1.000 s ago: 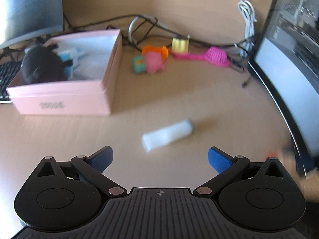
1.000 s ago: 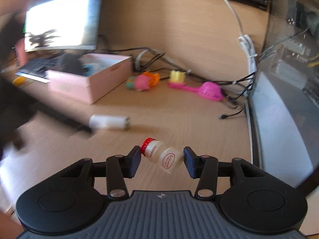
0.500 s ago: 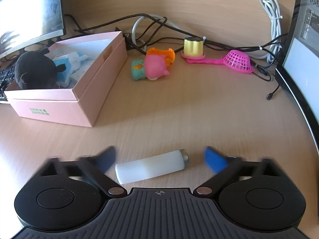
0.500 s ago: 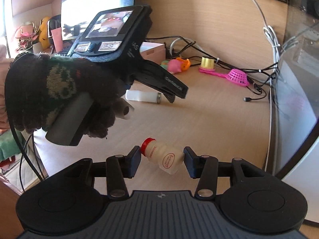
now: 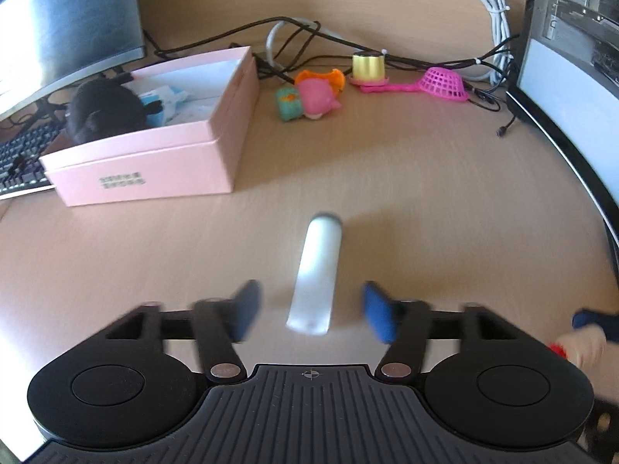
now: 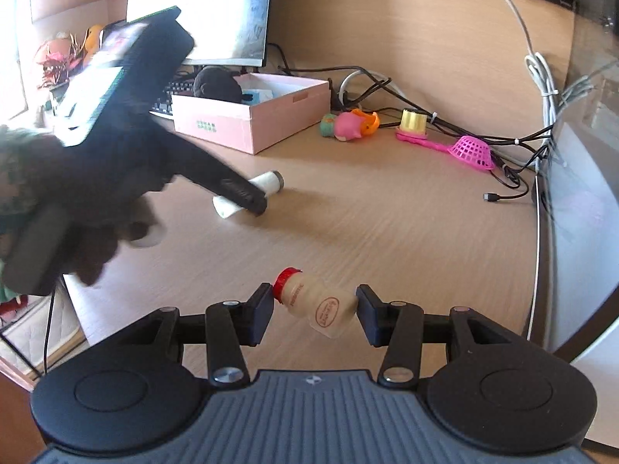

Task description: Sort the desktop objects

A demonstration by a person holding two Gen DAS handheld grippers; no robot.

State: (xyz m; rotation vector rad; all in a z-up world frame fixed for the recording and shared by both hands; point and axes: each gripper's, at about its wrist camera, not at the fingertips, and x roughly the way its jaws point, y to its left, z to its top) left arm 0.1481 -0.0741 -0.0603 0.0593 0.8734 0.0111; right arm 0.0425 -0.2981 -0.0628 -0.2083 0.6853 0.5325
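Observation:
A white tube [image 5: 317, 270] lies on the wooden desk, pointing away from me, its near end between the blue pads of my left gripper [image 5: 309, 313]. The jaws are opening and the pads stand clear of the tube on both sides. In the right wrist view a gloved hand holds that left gripper [image 6: 247, 197] over the white tube [image 6: 269, 181]. My right gripper [image 6: 315, 303] is shut on a small drink bottle [image 6: 325, 307] with a red cap, held tilted above the desk. The pink box [image 5: 154, 162] stands at the left with a black plush toy [image 5: 104, 110] inside.
Against the back wall lie a pink and orange toy [image 5: 317, 94], a yellow cup [image 5: 367, 65], a pink strainer [image 5: 445, 83] and tangled cables [image 5: 294, 34]. A monitor [image 5: 572, 96] bounds the right side. A keyboard [image 5: 19, 154] sits left of the box.
The white tube has turned from lying crosswise to pointing away between the left pads, which stood much wider a second ago. The right gripper keeps the bottle.

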